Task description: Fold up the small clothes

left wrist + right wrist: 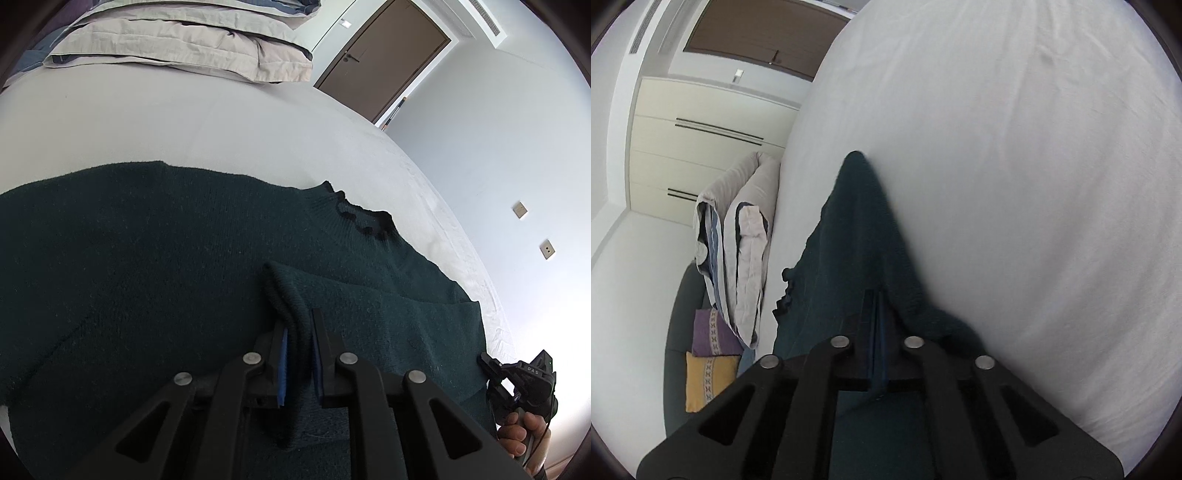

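Here both claws pinch the sweater.

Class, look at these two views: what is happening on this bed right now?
A person holding a claw in each hand is folding a dark green sweater spread on a white bed. The left claw is shut on a sleeve cuff folded over the body. The right claw pinches another part of the sweater. Pillows are stacked at the head of the bed.
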Motion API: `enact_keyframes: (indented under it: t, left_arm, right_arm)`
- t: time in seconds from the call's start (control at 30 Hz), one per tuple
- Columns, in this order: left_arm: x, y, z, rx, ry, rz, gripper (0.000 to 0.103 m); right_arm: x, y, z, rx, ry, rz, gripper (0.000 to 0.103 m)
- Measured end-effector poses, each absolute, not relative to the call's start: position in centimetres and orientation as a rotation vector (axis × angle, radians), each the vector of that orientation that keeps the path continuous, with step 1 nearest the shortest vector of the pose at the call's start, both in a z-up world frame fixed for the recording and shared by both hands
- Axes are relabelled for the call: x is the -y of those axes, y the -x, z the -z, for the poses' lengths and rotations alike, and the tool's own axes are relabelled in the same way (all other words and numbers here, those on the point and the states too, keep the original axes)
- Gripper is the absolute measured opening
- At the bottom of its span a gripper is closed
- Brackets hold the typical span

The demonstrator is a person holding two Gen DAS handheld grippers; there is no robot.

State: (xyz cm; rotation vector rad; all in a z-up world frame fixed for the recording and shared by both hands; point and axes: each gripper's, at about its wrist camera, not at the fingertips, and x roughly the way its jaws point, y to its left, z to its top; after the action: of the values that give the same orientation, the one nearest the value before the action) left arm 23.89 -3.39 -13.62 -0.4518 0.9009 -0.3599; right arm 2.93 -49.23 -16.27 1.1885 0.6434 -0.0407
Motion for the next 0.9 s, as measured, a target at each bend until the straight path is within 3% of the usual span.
enact_keyframes:
  t: [0.1, 0.13, 0.33, 0.5, 0.6, 0.7, 0.8, 0.87, 0.9]
  left_arm:
    - [3.6, -24.0, 13.9, -0.901, 0.456, 0.362, 0.014]
    - [3.6, -24.0, 14.0, -0.900, 0.455, 0.362, 0.014]
    - [3.7, -24.0, 14.3, -0.890, 0.450, 0.362, 0.014]
    - [3.3, -24.0, 14.6, -0.886, 0.480, 0.380, 0.014]
    - [3.1, -24.1, 14.8, -0.882, 0.501, 0.392, 0.014]
    - [2.7, -24.3, 14.9, -0.887, 0.539, 0.412, 0.016]
    - [2.2, -24.5, 14.2, -0.899, 0.575, 0.430, 0.028]
    - [1.5, -23.7, 12.7, -0.871, 0.568, 0.386, 0.062]
    - [0.8, -23.1, 11.8, -0.847, 0.580, 0.358, 0.070]
  right_arm:
    - [49.6, -2.0, 14.5, -0.628, -1.101, 0.131, 0.002]
    - [49.8, -1.9, 13.5, -0.620, -1.062, 0.175, 0.008]
    - [48.1, -7.5, 9.8, -0.641, -0.948, 0.004, 0.011]
    - [48.1, -12.8, 12.9, -0.757, -0.897, 0.061, 0.011]
    - [51.0, -12.1, 15.2, -0.626, -1.052, 0.039, 0.004]
    - [51.5, -10.4, 13.8, -0.584, -1.002, 0.146, 0.009]
    - [50.3, -8.3, 10.7, -0.600, -0.846, 0.219, 0.016]
    - [48.2, -6.3, 7.8, -0.568, -0.736, 0.223, 0.017]
    - [46.8, -5.5, 6.3, -0.549, -0.681, 0.220, 0.023]
